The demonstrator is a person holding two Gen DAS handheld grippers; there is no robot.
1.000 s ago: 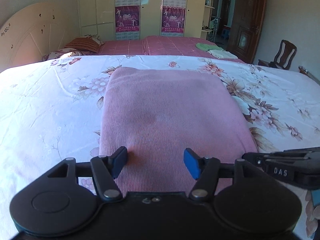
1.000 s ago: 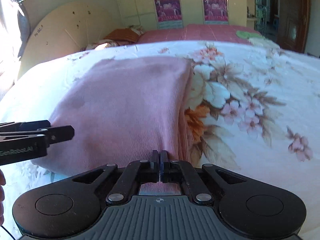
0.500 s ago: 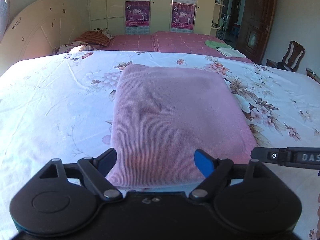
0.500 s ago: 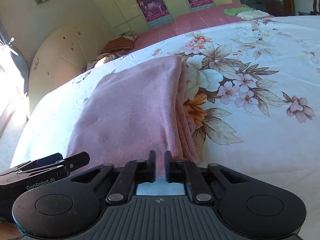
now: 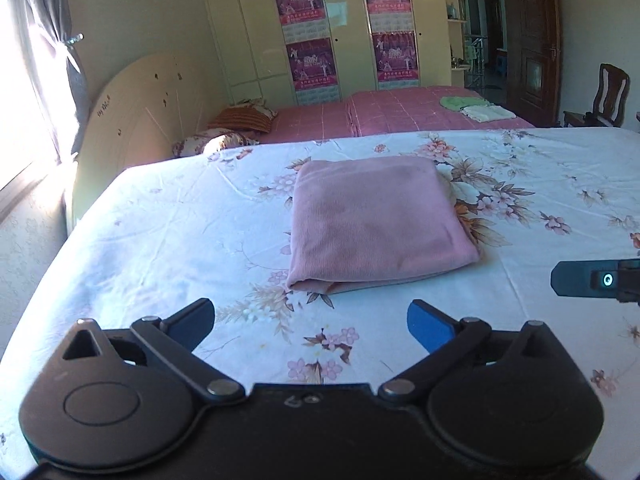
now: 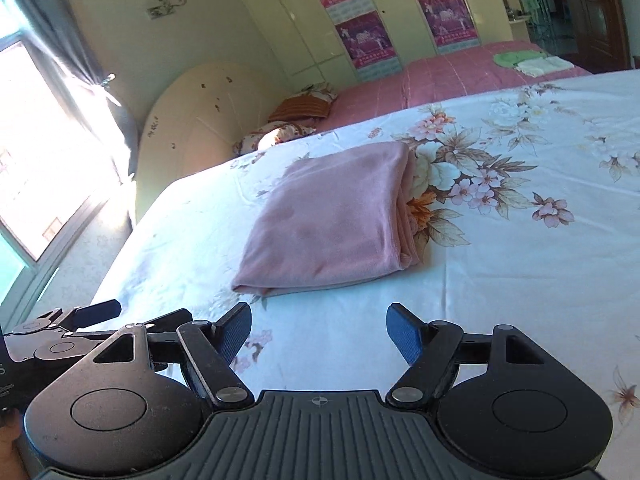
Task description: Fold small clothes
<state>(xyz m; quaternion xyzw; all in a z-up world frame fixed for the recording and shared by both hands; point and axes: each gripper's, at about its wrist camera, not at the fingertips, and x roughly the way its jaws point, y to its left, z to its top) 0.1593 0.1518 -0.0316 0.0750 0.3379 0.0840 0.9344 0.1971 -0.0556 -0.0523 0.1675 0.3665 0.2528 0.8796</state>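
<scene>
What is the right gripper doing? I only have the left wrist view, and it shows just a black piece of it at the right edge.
Observer: The right gripper is open. Its fingers have just been opening, and only the bedsheet shows between them.
Operator: So it's off the pink garment?
Observer: Yes. In the right wrist view the folded garment lies beyond the fingertips, with a strip of sheet in between.
Operator: Is the fold tidy on its right side?
Observer: Mostly. Stacked layer edges show along that side, slightly bunched at the near corner.
</scene>
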